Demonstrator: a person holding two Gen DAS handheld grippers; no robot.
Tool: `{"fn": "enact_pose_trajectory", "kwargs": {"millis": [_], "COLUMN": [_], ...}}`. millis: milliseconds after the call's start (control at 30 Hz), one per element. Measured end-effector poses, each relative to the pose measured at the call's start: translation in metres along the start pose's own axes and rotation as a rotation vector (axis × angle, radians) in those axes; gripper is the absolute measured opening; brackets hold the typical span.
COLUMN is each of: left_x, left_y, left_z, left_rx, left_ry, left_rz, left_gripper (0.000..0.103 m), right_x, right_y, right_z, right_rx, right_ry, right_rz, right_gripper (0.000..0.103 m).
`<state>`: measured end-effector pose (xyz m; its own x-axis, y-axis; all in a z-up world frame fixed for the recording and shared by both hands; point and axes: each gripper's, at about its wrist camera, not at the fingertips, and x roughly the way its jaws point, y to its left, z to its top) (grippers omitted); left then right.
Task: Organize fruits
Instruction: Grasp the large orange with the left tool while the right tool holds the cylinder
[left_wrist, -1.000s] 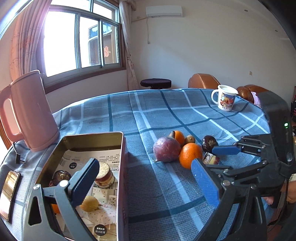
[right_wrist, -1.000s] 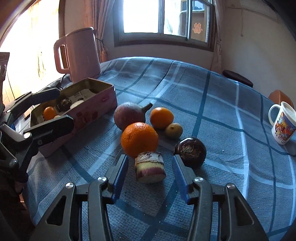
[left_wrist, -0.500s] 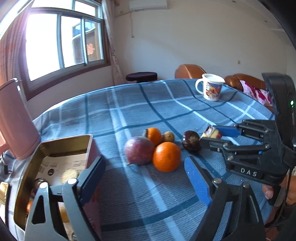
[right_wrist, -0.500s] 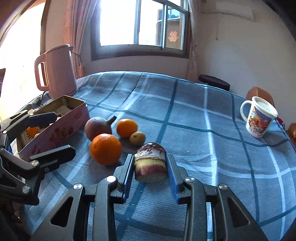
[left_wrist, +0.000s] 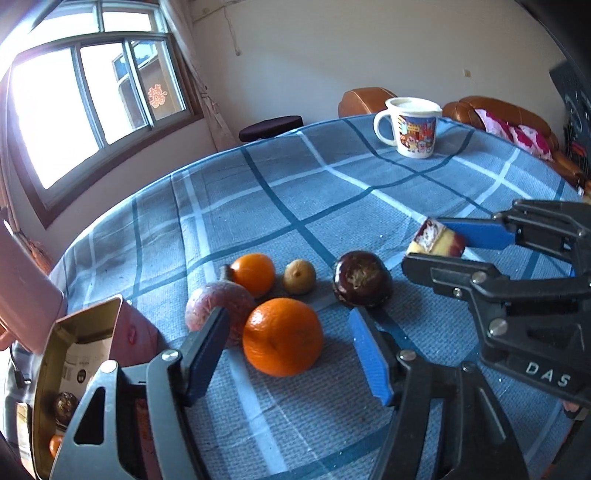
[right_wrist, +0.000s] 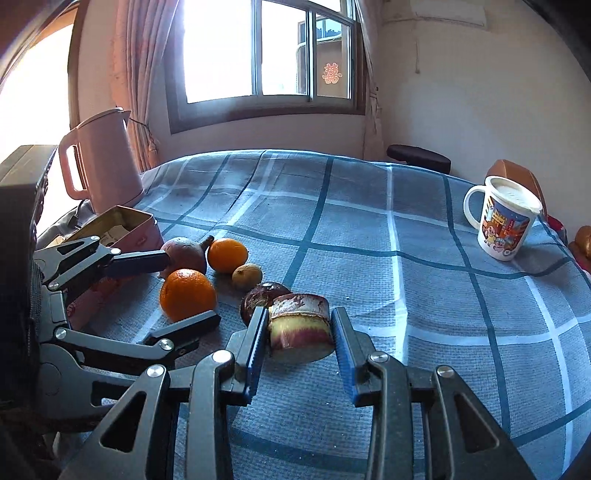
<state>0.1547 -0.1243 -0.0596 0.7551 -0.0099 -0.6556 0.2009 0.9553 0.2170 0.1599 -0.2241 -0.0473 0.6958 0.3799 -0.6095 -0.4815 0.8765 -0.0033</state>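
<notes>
- The bench (right_wrist: 369, 229), under a blue checked cloth, carries everything; the job looks to be partway through, with some fruit already lying in the tin box (left_wrist: 79, 343) at the left edge and a cluster left out on the cloth.
- The left claw (left_wrist: 288, 354) is released, its blue pads spread wide on either side of the big orange (left_wrist: 282, 336) without touching it. I judge this orange to be its next pick: the claw needs to settle lower around it, then clench.
- The right claw (right_wrist: 299, 339) is grasping the cut fruit chunk (right_wrist: 299, 326), a short purple-and-yellow piece, held just above the cloth beside the dark round fruit (left_wrist: 362, 278). Its next move is probably a carry across to the tin box, which means passing over or around the left claw.
- Left on the cloth are 5 pieces: the big orange, a reddish-purple fruit (left_wrist: 218, 306) touching it, a smaller orange (left_wrist: 253, 273), a small brown fruit (left_wrist: 299, 276) and the dark round fruit.
- Hard to make out: the tin box is cut off by the frame and by the left claw, so its contents and free room cannot be counted; the kind of fruit in the right claw is unclear.
</notes>
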Motion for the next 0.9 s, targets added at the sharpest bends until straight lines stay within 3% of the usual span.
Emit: {"fn": "enact_pose_trajectory", "kwargs": {"millis": [33,100,233,400,567,633,800,900], "left_x": [0.002,-0.001,-0.012,-0.002,0.009,0.008,-0.012,-0.024], "left_y": [-0.004,-0.008,-0.011,-0.003,-0.013,-0.018,-0.016,-0.015], "left_z": [0.001,0.000,-0.004,0.002,0.005,0.005,-0.005,-0.010], "left_rx": [0.021,0.041,0.061,0.030,0.102,0.128,0.094,0.061], "left_ry": [0.011,-0.003,-0.033,-0.016,0.002,-0.005,-0.034,-0.052], "left_rz": [-0.002,0.020,-0.007,-0.018,0.037,0.070,-0.042,-0.152], "left_gripper": [0.057,0.051,0.051,0.051,0.051,0.044,0.044,0.046], "right_x": [0.000,-0.002,-0.002,0.000,0.002,0.001,-0.001,-0.001], "right_y": [-0.001,-0.003,-0.004,-0.002,-0.002,-0.002,-0.004,-0.004], "right_z": [0.000,-0.001,-0.001,0.000,0.000,0.000,0.000,-0.001], "right_rx": [0.005,0.019,0.026,0.018,0.017,0.018,0.027,0.024], "right_ry": [-0.002,-0.008,-0.010,-0.001,0.007,0.006,-0.005,-0.005], "right_rz": [0.002,0.004,0.000,-0.009,-0.012,-0.012,-0.011,-0.013], "right_gripper": [0.037,0.037,0.037,0.037,0.037,0.037,0.037,0.037]}}
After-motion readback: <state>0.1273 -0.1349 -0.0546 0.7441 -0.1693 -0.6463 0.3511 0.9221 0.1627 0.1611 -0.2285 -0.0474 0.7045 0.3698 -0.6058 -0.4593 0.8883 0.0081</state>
